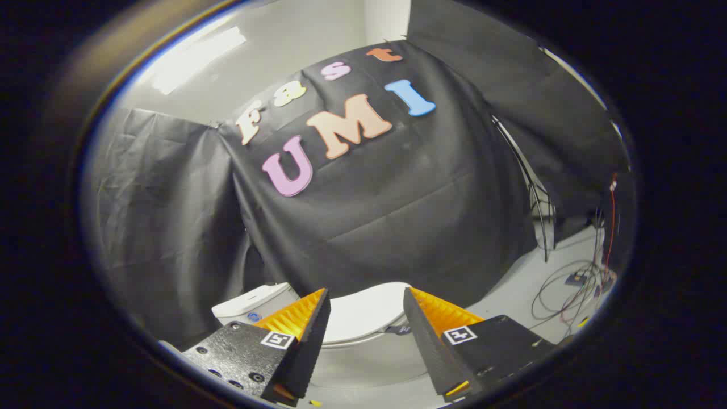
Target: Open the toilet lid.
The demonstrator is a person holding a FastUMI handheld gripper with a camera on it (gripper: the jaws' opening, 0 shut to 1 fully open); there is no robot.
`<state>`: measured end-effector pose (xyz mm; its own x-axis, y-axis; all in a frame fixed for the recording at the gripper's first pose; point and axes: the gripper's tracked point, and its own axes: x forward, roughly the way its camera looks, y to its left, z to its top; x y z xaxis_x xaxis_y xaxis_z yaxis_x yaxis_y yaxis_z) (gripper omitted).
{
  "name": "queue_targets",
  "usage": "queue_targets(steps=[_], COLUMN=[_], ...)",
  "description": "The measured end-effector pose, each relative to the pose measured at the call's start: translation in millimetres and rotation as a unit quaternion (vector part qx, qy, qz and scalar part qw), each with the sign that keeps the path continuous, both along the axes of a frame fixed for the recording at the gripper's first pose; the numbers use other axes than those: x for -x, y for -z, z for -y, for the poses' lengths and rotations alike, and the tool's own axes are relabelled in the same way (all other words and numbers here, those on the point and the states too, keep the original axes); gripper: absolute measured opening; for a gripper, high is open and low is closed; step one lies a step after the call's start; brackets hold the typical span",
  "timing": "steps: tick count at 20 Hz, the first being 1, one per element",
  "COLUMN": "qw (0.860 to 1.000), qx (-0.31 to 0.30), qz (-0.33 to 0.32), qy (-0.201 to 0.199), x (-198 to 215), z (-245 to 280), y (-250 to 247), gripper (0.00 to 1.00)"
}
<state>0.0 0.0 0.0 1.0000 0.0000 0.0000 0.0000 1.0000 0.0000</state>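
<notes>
A white toilet stands against the black cloth wall, just beyond my fingers. Its lid (363, 313) lies flat down on the bowl (363, 363), and the white tank (255, 304) sits behind it to the left. My gripper (366, 301) hovers above the lid's near part, tilted, with its fingers spread wide apart. Nothing is between the fingers; the lid shows through the gap below them. I cannot tell the height of the fingertips above the lid.
Black cloth walls close in behind and to the left of the toilet. A tangle of cables (573, 284) lies on the pale floor (522, 284) to the right, beside a thin curved metal stand (537, 199).
</notes>
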Motion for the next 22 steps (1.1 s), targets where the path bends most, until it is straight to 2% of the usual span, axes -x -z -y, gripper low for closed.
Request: queue_targets(steps=[6,11,14,18,22], qw=[0.990,0.964,0.943,0.916,0.907], qx=[-0.134,-0.252,-0.316,-0.385,-0.412], qz=[-0.018,-0.013,-0.024,-0.033,-0.031], qy=[0.051,0.081,0.103,0.107,0.087], x=[-46.4,-92.0,-115.8,-154.4,-178.1], z=[26.7,45.7,58.8,67.8,72.5], y=[48.8,86.9,116.1,135.9,139.4], gripper=[0.80,0.80,0.80,0.77,0.73])
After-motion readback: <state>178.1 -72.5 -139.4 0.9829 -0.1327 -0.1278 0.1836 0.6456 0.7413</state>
